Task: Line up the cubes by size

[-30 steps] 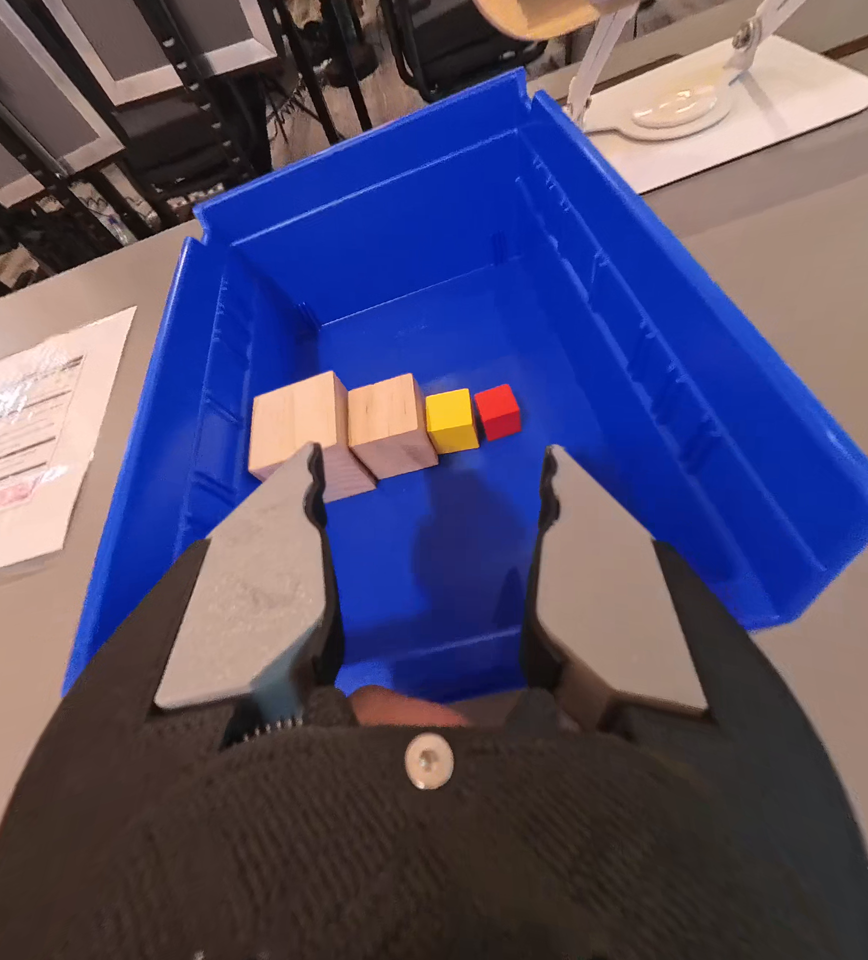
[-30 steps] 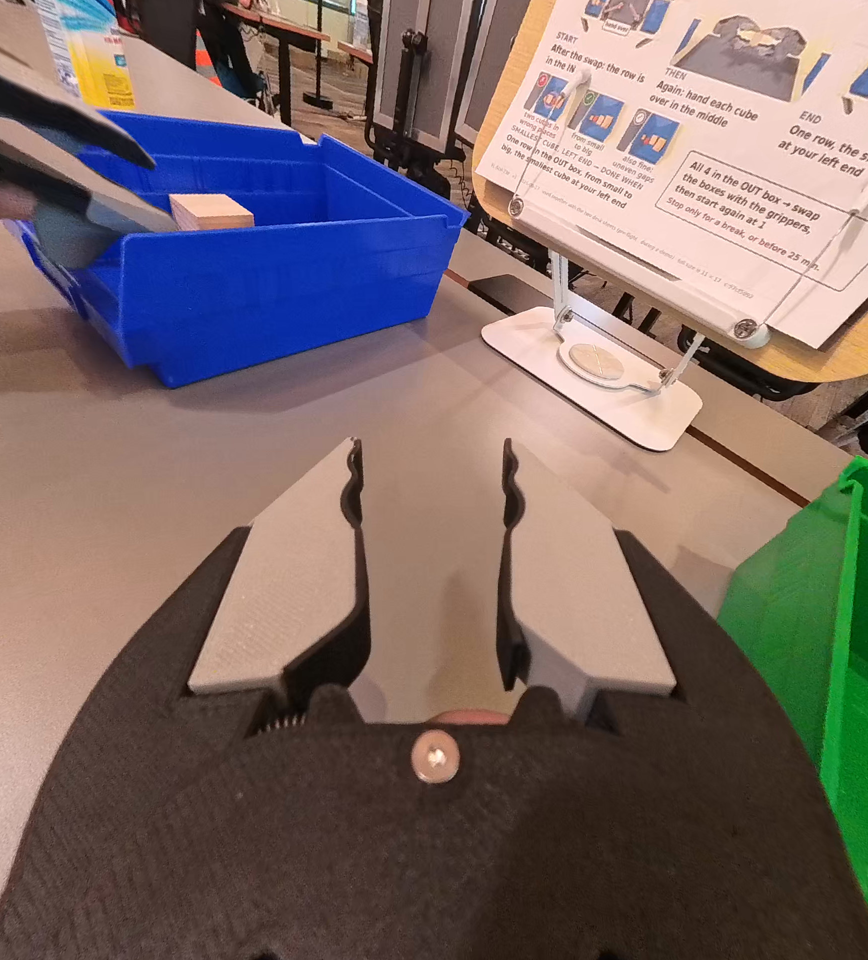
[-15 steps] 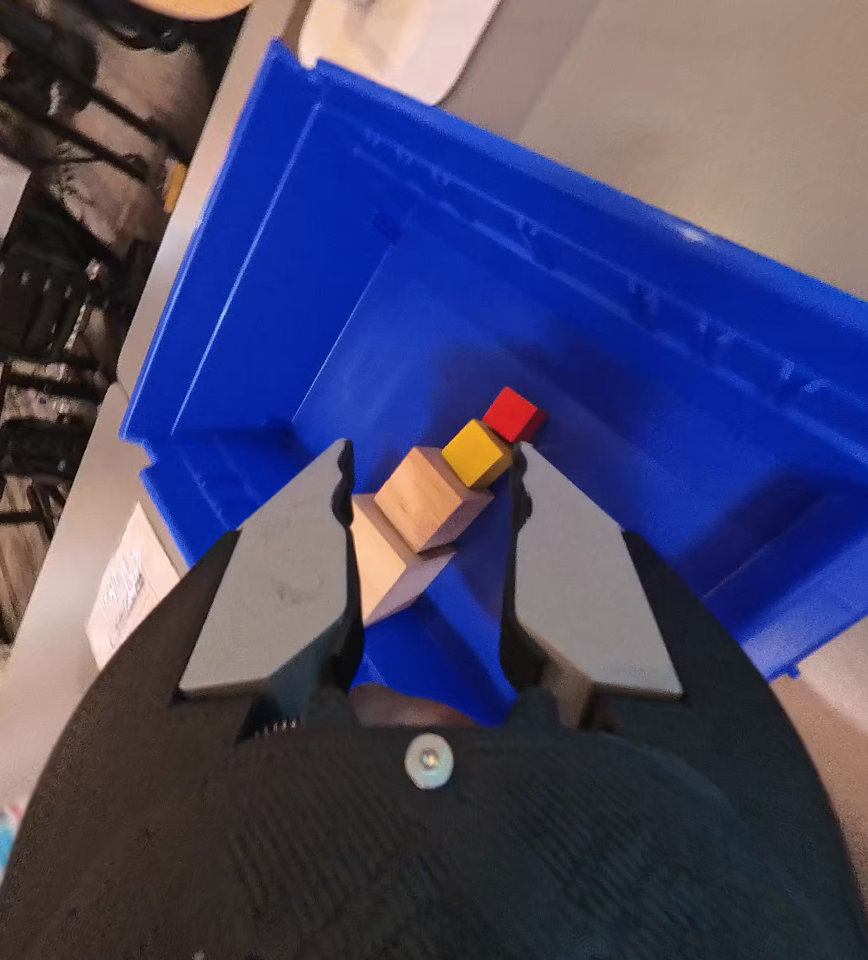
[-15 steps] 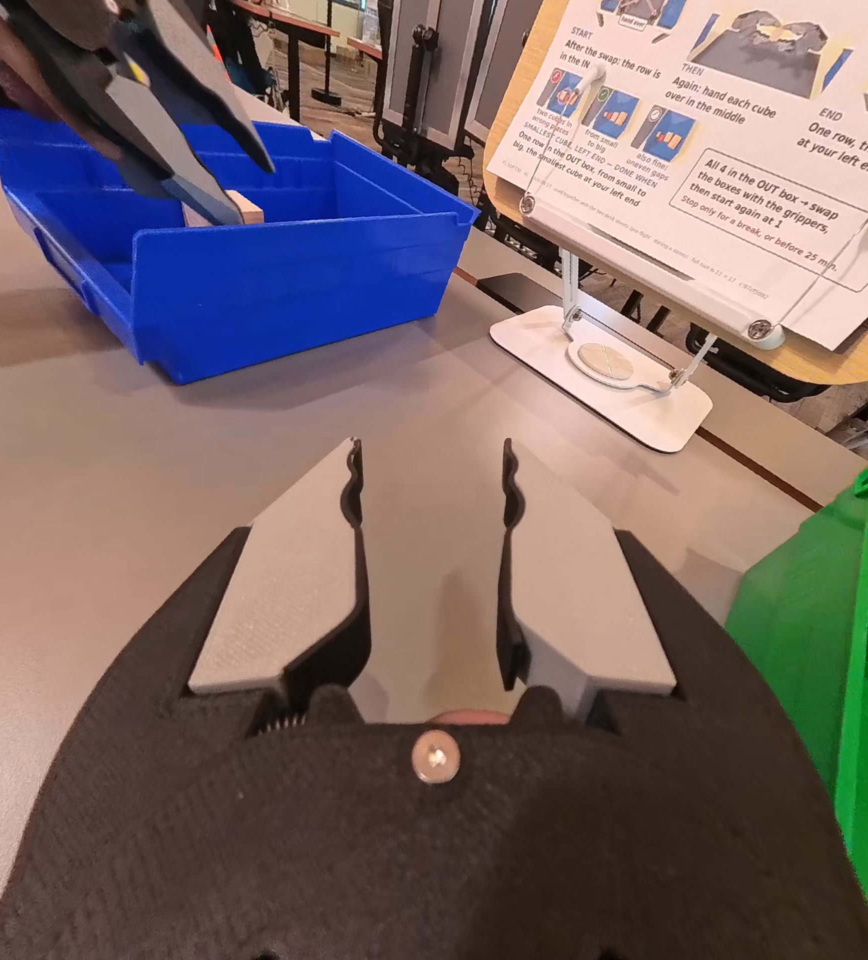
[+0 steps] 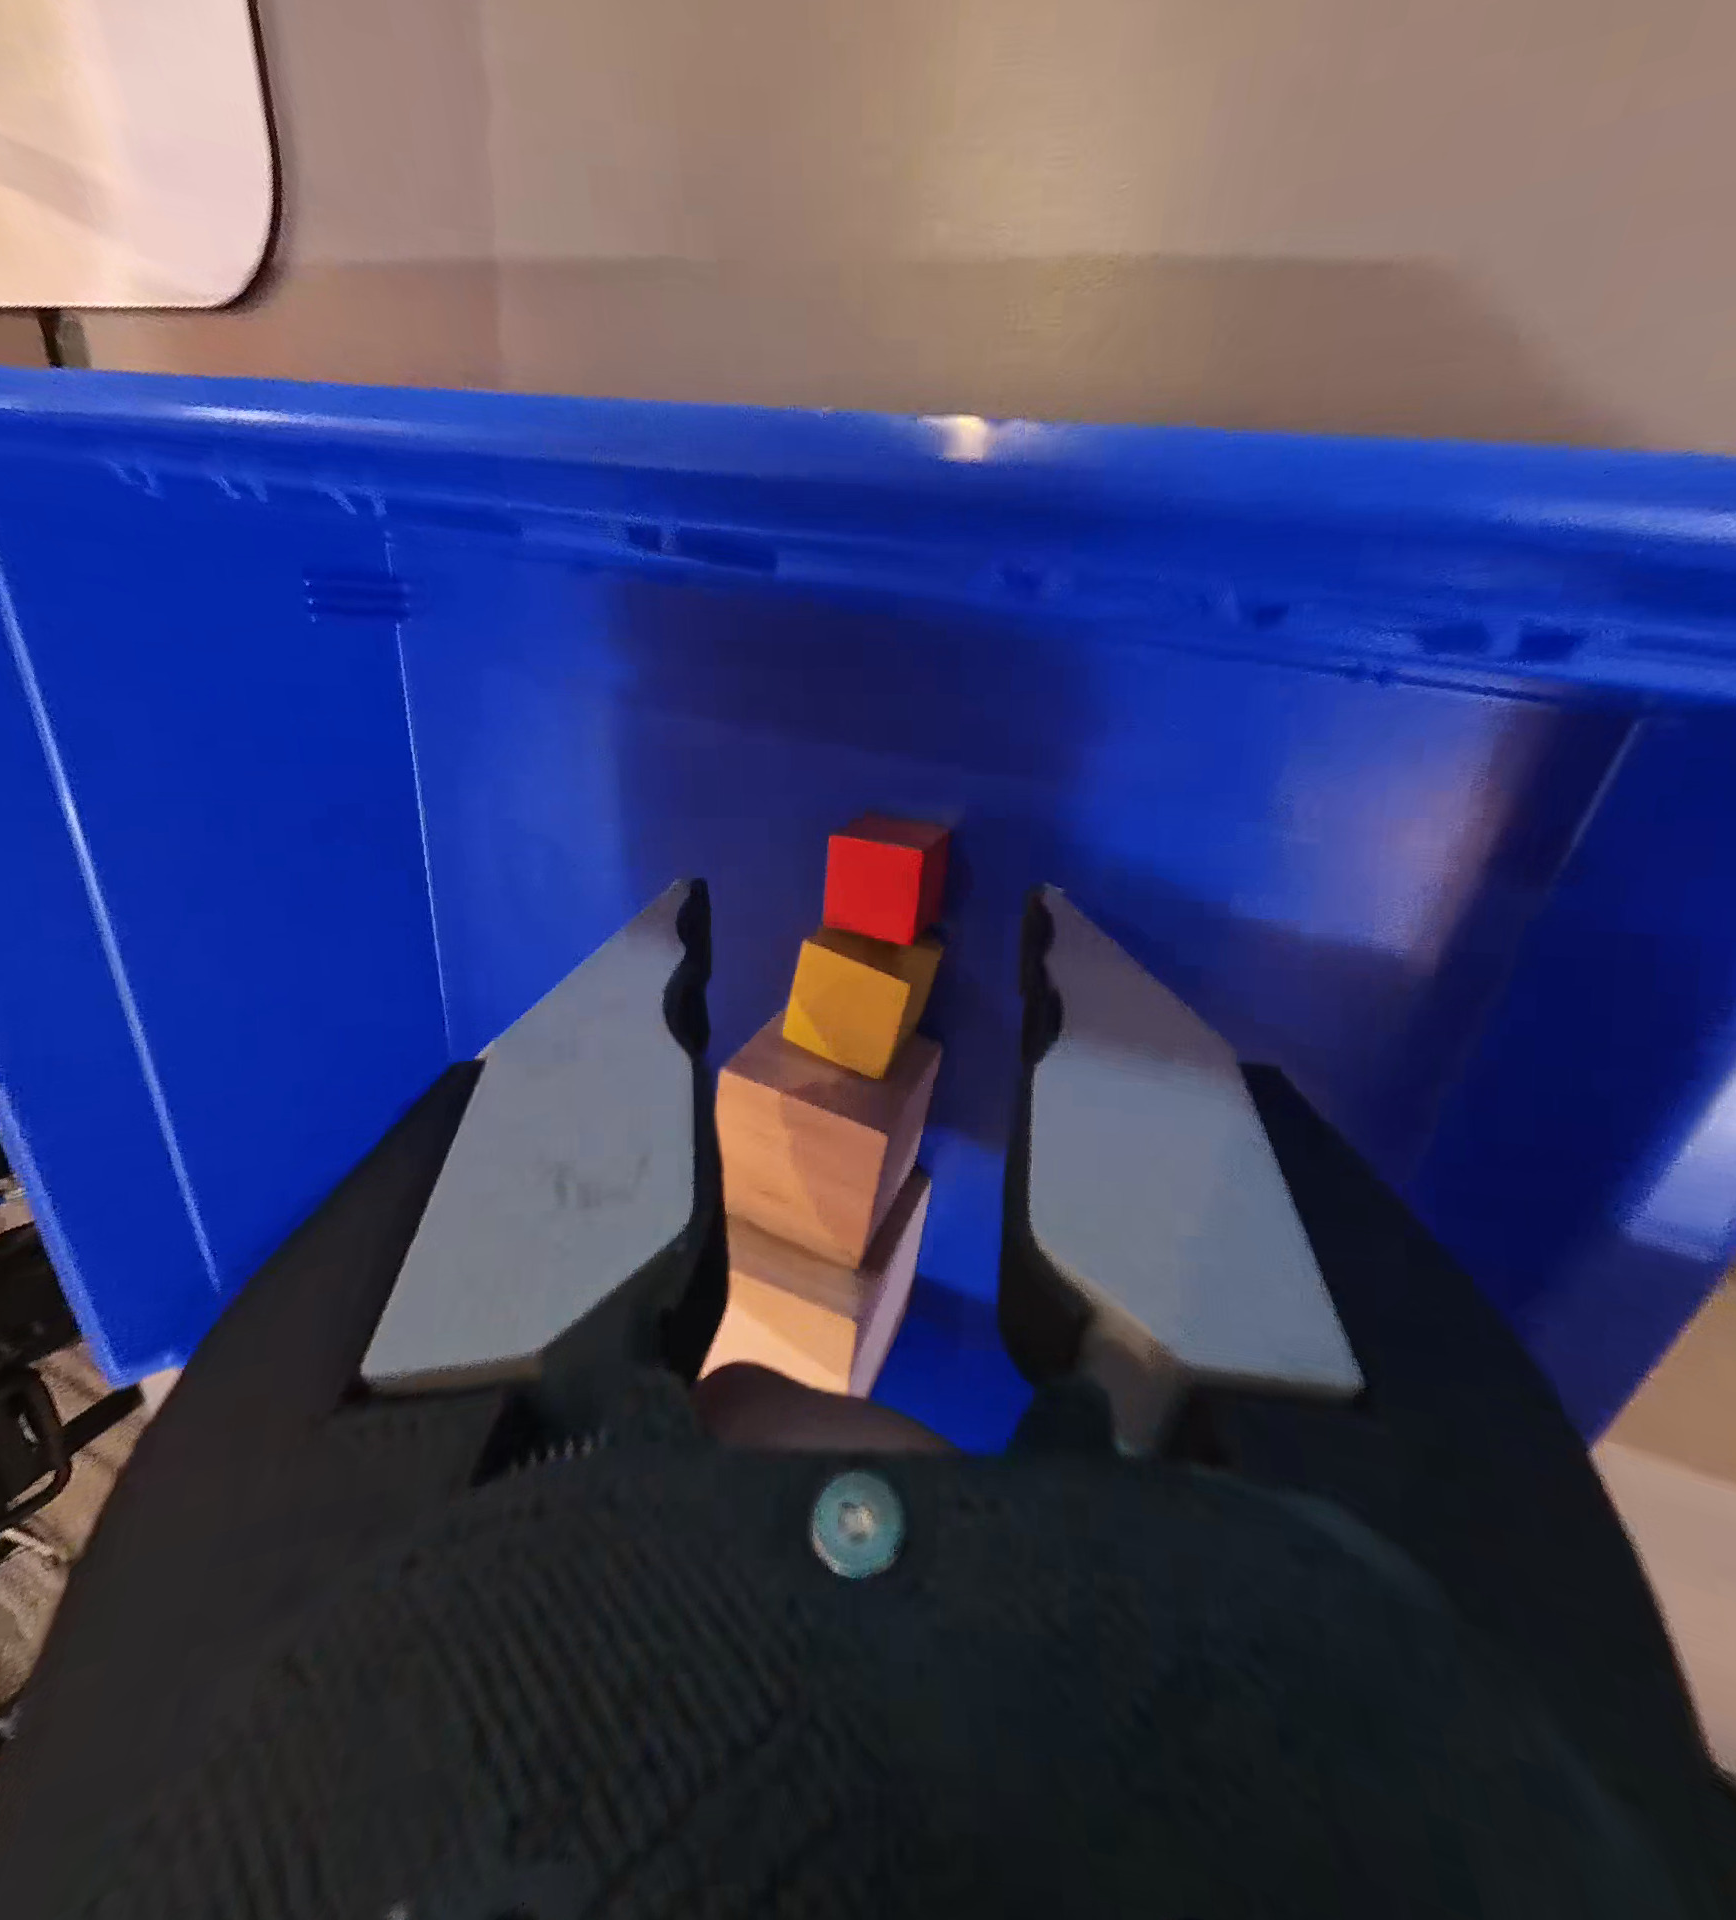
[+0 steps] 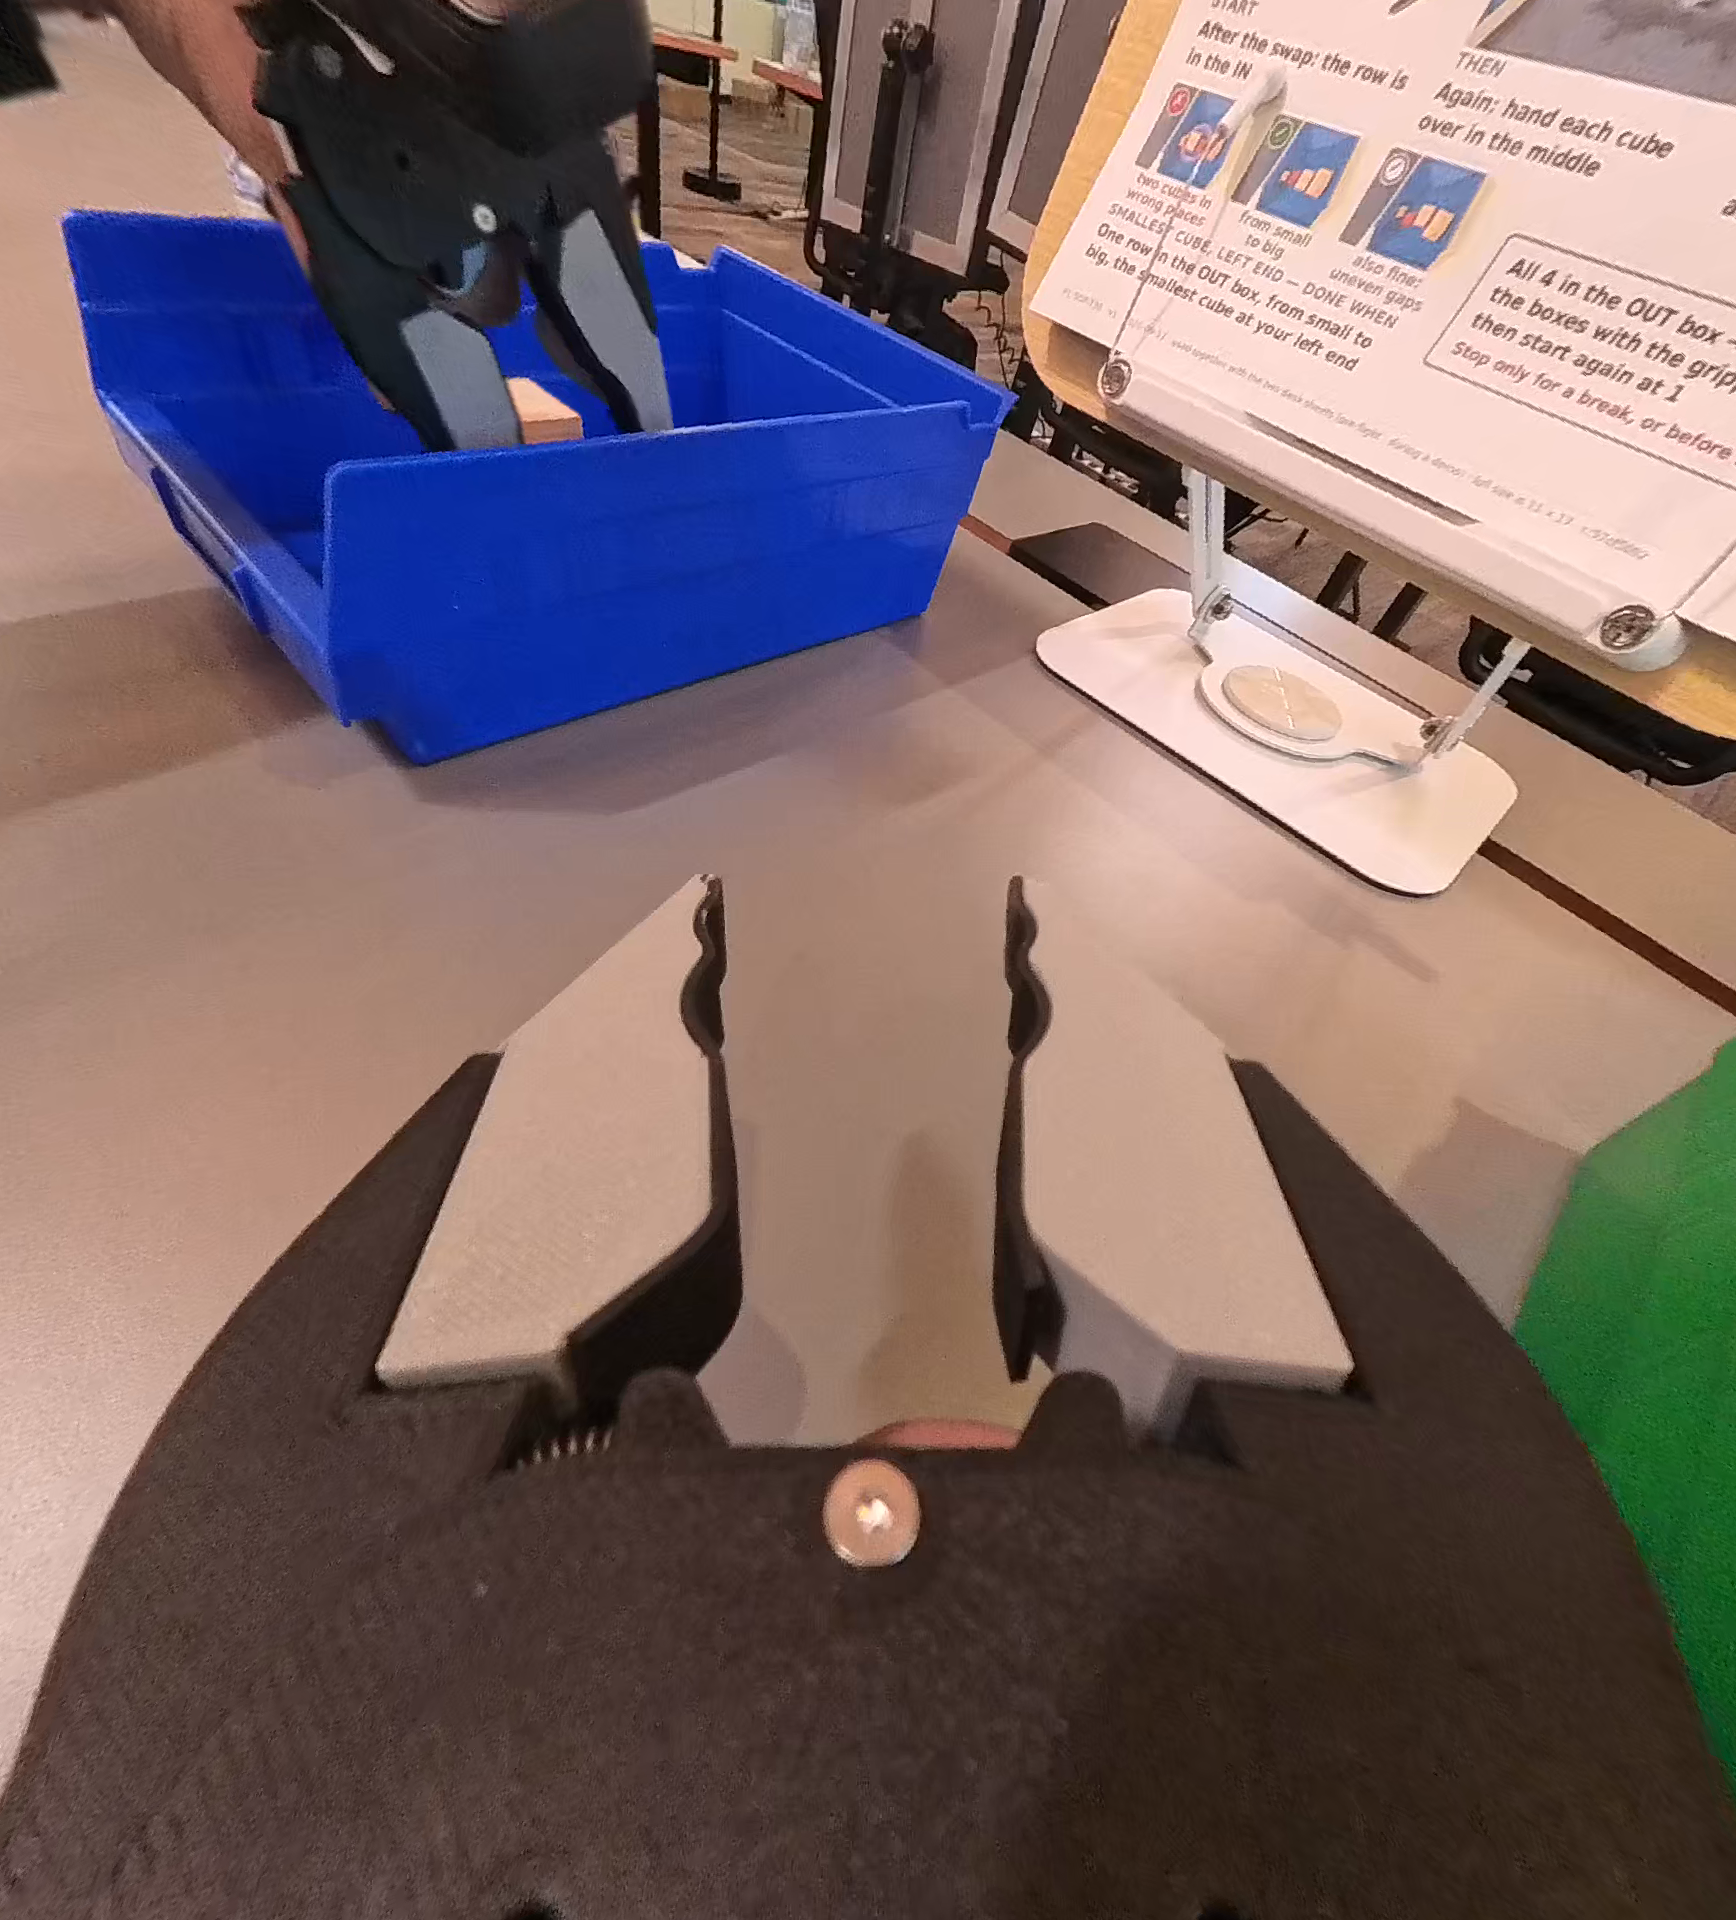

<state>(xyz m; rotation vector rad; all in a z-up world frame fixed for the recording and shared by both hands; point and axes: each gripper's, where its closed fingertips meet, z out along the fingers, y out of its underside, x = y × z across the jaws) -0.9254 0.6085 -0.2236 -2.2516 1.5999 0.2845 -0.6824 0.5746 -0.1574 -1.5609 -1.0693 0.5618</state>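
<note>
Four cubes stand in a row on the floor of the blue bin (image 5: 220, 831): a red cube (image 5: 883, 878) farthest, then a yellow cube (image 5: 853, 1003), a mid-size wooden cube (image 5: 807, 1143) and the largest wooden cube (image 5: 802, 1314) nearest. My left gripper (image 5: 862, 899) is open inside the bin, its fingers either side of the row, and holds nothing. It also shows in the right wrist view (image 6: 542, 405), down in the blue bin (image 6: 635, 582) beside a wooden cube (image 6: 544, 424). My right gripper (image 6: 862, 896) is open and empty above the grey table.
A white stand base (image 6: 1290, 738) holds an instruction board (image 6: 1466, 260) at the back right. A green bin (image 6: 1705, 1403) sits at the right edge. The grey tabletop (image 6: 220, 987) lies between the bins. The stand base shows in the left wrist view (image 5: 85, 156).
My left gripper has swung round and dropped into the blue bin, now looking along the cube row with its fingers astride it. The right gripper has shifted slightly, still open.
</note>
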